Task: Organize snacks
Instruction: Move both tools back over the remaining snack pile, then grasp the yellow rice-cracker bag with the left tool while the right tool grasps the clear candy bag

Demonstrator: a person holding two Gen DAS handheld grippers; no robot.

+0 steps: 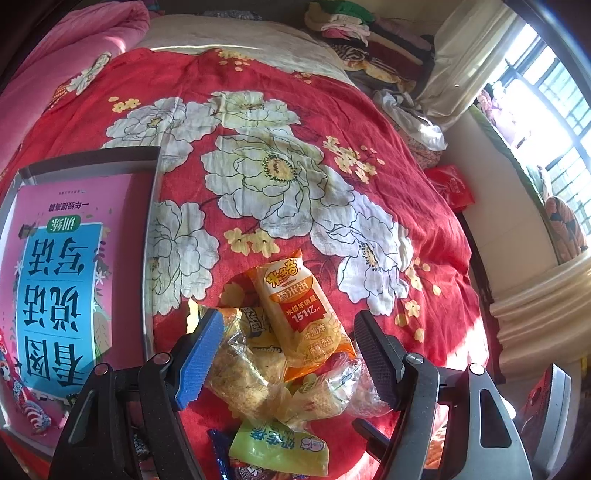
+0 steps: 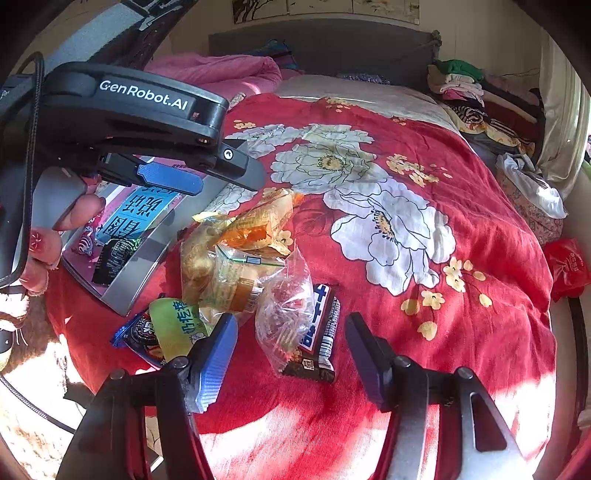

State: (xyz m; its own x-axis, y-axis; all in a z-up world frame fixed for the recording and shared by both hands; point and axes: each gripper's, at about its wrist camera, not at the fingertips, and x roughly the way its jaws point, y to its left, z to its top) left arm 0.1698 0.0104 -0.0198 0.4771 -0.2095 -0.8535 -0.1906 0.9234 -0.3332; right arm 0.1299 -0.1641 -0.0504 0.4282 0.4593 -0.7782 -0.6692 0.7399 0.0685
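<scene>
A heap of snack packs lies on the red floral bedspread (image 1: 332,110). My left gripper (image 1: 288,354) hangs open over the heap. An orange rice-cracker pack (image 1: 295,310) and clear-wrapped cakes (image 1: 240,376) show between its jaws, which touch nothing. A green pack (image 1: 280,450) lies nearer the camera. In the right wrist view my right gripper (image 2: 290,360) is open low over the bedspread. A clear bag of small snacks (image 2: 284,317) and a dark chocolate bar (image 2: 325,332) lie between its fingers, unpressed. The left gripper's blue pad (image 2: 170,179) hovers above the heap's far side.
A grey tray (image 1: 151,258) lined with a pink book holds a few candies (image 2: 85,243) left of the heap. A hand (image 2: 44,240) grips the left tool. A pink quilt (image 1: 74,55), folded clothes (image 1: 351,26), a red bag (image 1: 454,184) and a window (image 1: 546,110) ring the bed.
</scene>
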